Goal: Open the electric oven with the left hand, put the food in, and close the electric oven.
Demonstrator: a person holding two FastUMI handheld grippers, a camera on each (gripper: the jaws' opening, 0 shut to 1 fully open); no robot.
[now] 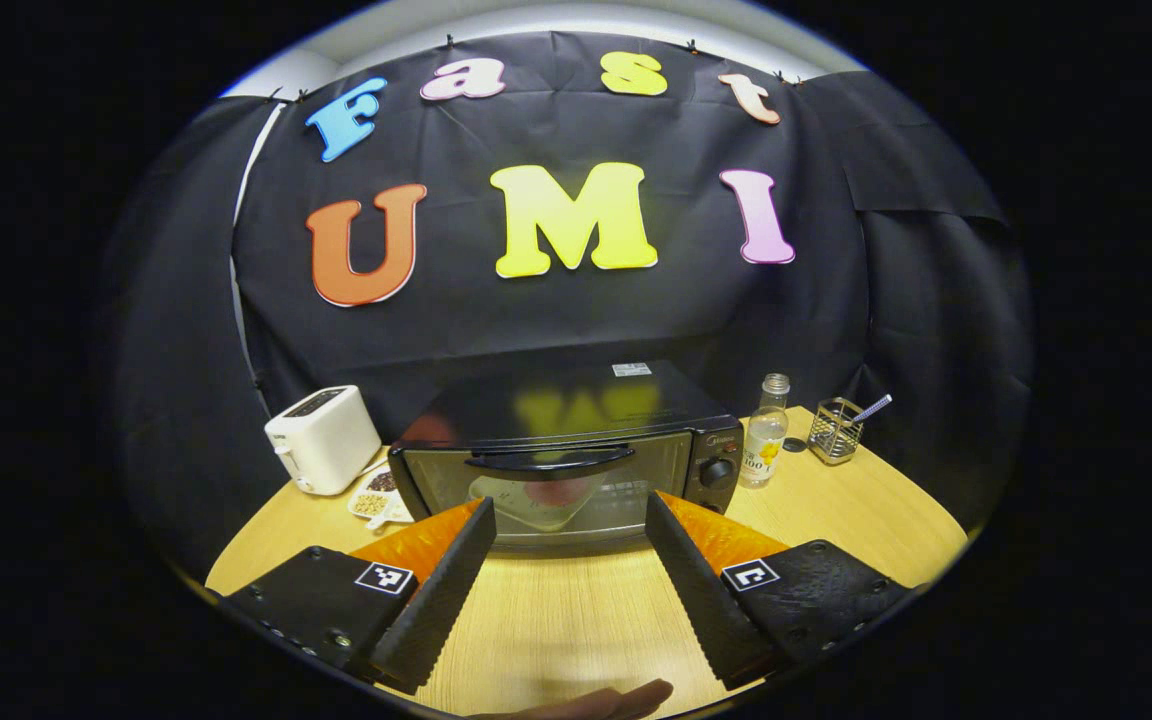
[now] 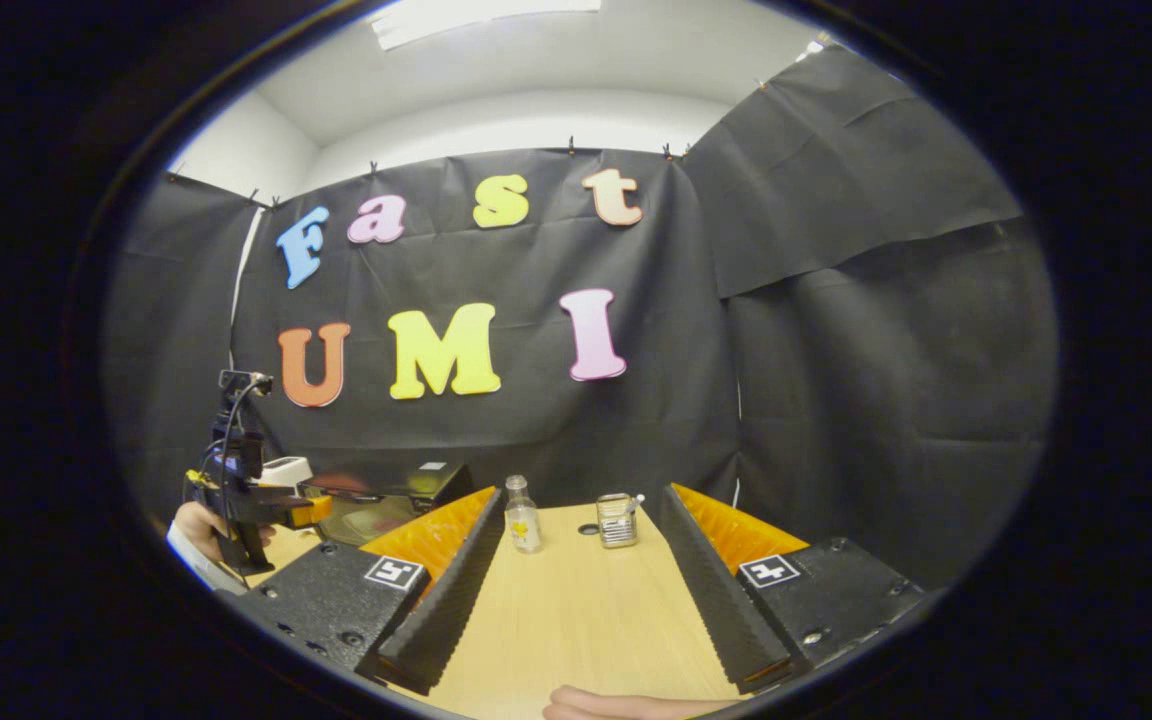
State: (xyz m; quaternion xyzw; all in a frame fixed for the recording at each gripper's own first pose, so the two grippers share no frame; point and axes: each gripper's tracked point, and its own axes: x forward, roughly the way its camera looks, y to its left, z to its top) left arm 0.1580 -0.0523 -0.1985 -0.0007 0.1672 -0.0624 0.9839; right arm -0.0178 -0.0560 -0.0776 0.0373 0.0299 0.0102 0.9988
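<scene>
- In the left gripper view, the left gripper sits at the bottom of the frame with its two fingers spread wide apart, holding nothing, over the wooden table.
- The oven stands in the middle of that frame, just beyond the fingertips, with its door closed and the dark handle running across the top of the glass.
- Through the glass a pale plate with something reddish on it can be made out; what the food is, I cannot tell.
- A white toaster stands to the left of the oven, with a small dish of snacks in front of it.
- To the right of the oven are a clear bottle and, further right, a wire holder.
- In the right gripper view, the right gripper is at the bottom centre, its fingers also apart and empty.
- At the left edge of that view, a hand holds the left gripper in front of the oven.
</scene>
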